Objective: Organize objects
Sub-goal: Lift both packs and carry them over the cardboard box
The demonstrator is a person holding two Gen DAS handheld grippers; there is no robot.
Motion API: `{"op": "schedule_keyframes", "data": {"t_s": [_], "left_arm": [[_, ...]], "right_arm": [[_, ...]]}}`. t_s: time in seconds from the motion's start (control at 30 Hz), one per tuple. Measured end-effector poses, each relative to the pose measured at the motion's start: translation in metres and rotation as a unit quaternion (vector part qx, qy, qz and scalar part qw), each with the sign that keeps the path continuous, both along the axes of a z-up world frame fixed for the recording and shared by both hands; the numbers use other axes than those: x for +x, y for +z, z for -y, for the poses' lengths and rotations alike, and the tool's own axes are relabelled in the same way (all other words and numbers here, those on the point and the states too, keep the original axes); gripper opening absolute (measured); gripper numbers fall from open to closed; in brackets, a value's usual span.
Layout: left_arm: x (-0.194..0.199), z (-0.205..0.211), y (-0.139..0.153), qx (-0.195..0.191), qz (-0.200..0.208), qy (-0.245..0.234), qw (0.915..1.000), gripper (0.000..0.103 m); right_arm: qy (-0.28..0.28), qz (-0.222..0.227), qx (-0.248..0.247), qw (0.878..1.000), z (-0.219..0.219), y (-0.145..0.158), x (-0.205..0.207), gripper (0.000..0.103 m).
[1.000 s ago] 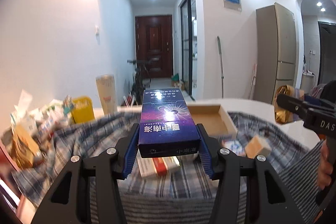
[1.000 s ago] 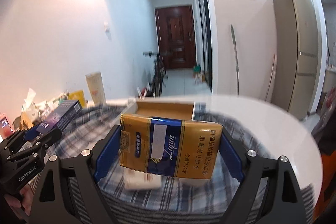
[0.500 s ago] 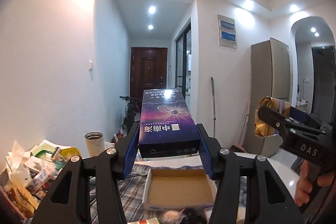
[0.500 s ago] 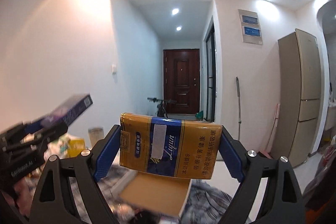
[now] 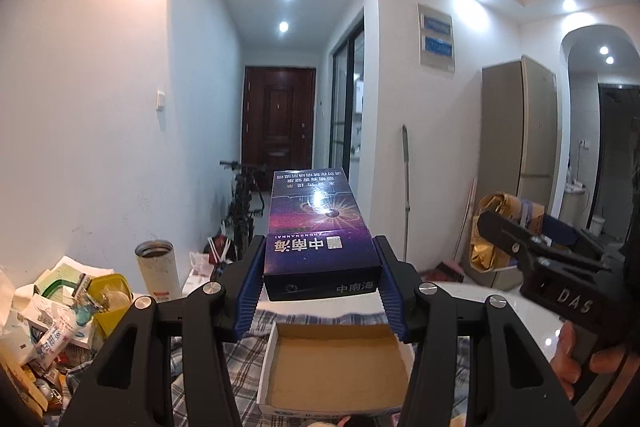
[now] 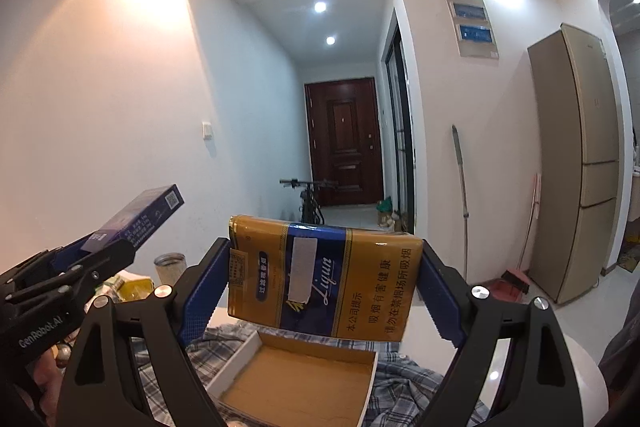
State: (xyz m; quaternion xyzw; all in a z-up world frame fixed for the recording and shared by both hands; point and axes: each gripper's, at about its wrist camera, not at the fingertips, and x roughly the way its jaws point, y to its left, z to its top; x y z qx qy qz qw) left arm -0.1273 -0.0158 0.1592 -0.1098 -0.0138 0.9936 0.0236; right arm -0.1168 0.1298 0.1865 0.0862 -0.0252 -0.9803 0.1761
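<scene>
My left gripper (image 5: 320, 291) is shut on a purple-blue cigarette box (image 5: 318, 239) and holds it level above an open shallow cardboard tray (image 5: 334, 373). My right gripper (image 6: 320, 287) is shut on a gold and blue cigarette pack (image 6: 324, 279), held above the same tray (image 6: 296, 383). The right gripper with its gold pack shows at the right of the left wrist view (image 5: 520, 239). The left gripper with its blue box shows at the left of the right wrist view (image 6: 120, 235).
The tray lies on a plaid cloth (image 6: 404, 375) over a white round table (image 6: 572, 375). A pile of packets (image 5: 52, 323), a yellow container (image 5: 110, 297) and a metal tumbler (image 5: 156, 269) stand at the left. A fridge (image 6: 580, 163) stands at the far right.
Both grippers have risen and tilted upward with their packs held. The table and loose items dropped low in the views; the tray now sits under both grippers.
</scene>
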Motion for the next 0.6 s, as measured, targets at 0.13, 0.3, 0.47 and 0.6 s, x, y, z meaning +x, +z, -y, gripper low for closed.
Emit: {"op": "schedule_keyframes", "data": {"t_s": [0.13, 0.3, 0.47, 0.6], "left_arm": [[-0.031, 0.002, -0.027, -0.005, 0.037, -0.003, 0.9993, 0.054], [-0.077, 0.008, -0.066, -0.001, 0.111, -0.005, 0.9938, 0.054], [-0.105, 0.000, -0.120, -0.038, 0.174, -0.001, 0.9840, 0.054], [-0.129, 0.008, -0.156, -0.006, 0.249, -0.026, 0.9683, 0.054]], "right_arm": [[-0.003, 0.034, 0.010, 0.999, -0.002, -0.022, -0.021, 0.087], [-0.014, 0.072, 0.033, 0.997, 0.002, -0.050, -0.051, 0.087], [-0.014, 0.138, 0.047, 0.989, 0.004, -0.085, -0.087, 0.087], [-0.003, 0.189, 0.050, 0.981, 0.002, -0.105, -0.121, 0.087]]}}
